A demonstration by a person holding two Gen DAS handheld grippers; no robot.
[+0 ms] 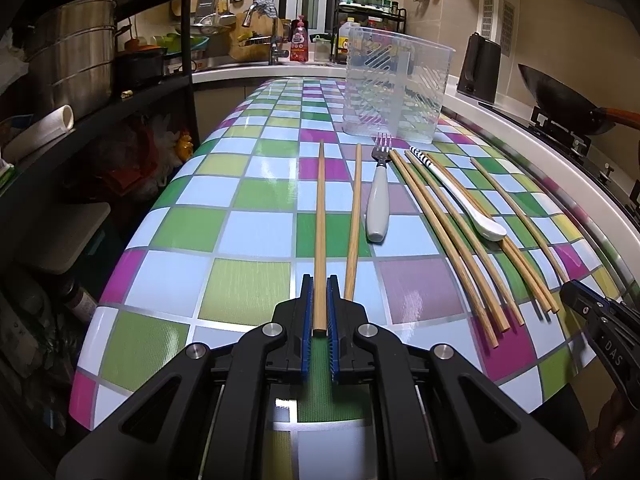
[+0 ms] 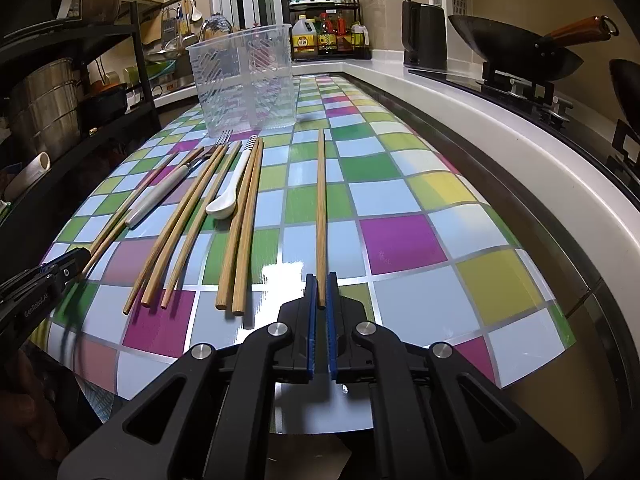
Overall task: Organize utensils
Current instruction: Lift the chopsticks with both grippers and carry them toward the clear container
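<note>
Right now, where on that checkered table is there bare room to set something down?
Bare patches: left of the chopstick in the left claw, and right of the chopstick in the right claw. Between them it's crowded: fork, spoon, loose chopsticks, with the clear holder behind.

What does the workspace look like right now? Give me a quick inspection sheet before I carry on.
Surface: checked tablecloth, glossy, lying flat.
Job's things: clear plastic holder upright at the far end, nothing seen inside; fork, white spoon and loose chopsticks lying flat in a row.
Clutter: nothing seen on the cloth.
Grippers: left gripper shut on leftmost chopstick at its near end; right gripper shut on rightmost chopstick at its near end.
Cables: nothing seen.
Surroundings: wok on the stove at the right, kettle, condiment rack, shelf with steel pots at the left.
</note>
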